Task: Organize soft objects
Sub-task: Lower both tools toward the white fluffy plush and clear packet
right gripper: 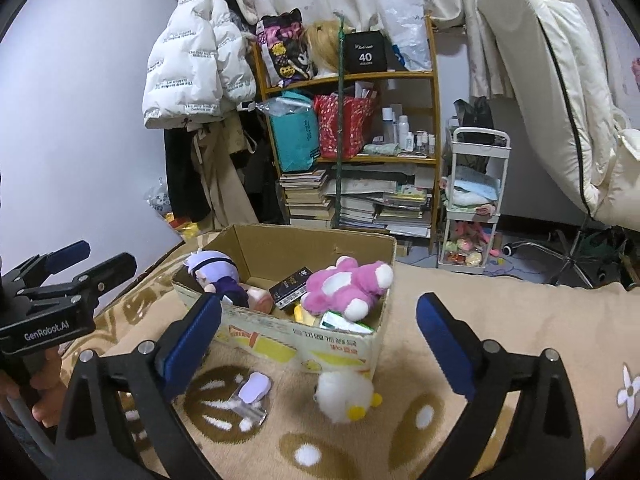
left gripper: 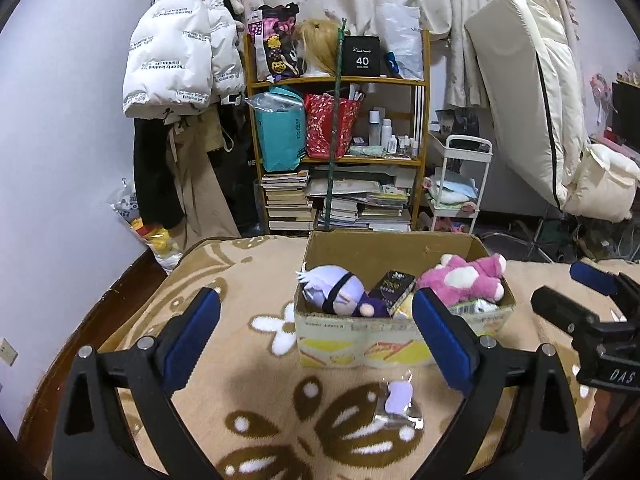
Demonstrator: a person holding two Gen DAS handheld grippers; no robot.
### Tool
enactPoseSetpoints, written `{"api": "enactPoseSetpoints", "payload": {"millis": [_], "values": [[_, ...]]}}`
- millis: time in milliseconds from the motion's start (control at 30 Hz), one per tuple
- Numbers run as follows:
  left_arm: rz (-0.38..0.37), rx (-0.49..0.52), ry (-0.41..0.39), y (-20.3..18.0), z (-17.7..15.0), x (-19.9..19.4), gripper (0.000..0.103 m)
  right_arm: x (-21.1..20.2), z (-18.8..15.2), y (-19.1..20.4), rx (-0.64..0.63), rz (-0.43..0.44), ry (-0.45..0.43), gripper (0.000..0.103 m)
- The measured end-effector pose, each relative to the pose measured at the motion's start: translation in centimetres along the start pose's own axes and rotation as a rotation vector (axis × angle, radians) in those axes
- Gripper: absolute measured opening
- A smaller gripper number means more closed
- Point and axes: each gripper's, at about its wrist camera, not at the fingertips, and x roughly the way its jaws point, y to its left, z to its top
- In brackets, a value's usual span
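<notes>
In the left wrist view, nearest to the camera, the left gripper stands wide open and holds nothing, above a small lilac soft toy in clear plastic wrap that lies on the beige flowered blanket, just before the brown cardboard box. In the right wrist view the right gripper is also wide open and empty; a white fluffy plush with yellow feet lies against the box front, while a pink and white plush bear and a purple-haired doll are already inside, so I judge two toys remain.
</notes>
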Motion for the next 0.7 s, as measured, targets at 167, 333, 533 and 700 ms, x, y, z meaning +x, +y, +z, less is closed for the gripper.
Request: {"api": "enactPoseSetpoints", "payload": {"millis": [167, 333, 533, 700], "values": [[-0.01, 0.021, -0.019, -0.6, -0.3, -2.0, 0.096, -1.8, -0.3, -0.2, 0.006, -0.017, -0.007, 0.102], [-0.007, 0.024, -0.001, -0.9, -1.3, -3.3, 0.096, -3.2, -0.4, -0.6, 0.023, -0.031, -0.021, 0.103], [-0.011, 0.026, 0.048, -0.9, -2.8, -3.8, 0.096, -4.0, -1.1, -1.1, 0.047, -0.047, -0.013, 0.103], [-0.015, 0.02, 0.055, -1.1, -3.0, -3.7, 0.096, -4.1, -1.3, -1.0, 0.044, -0.05, -0.014, 0.103]]}}
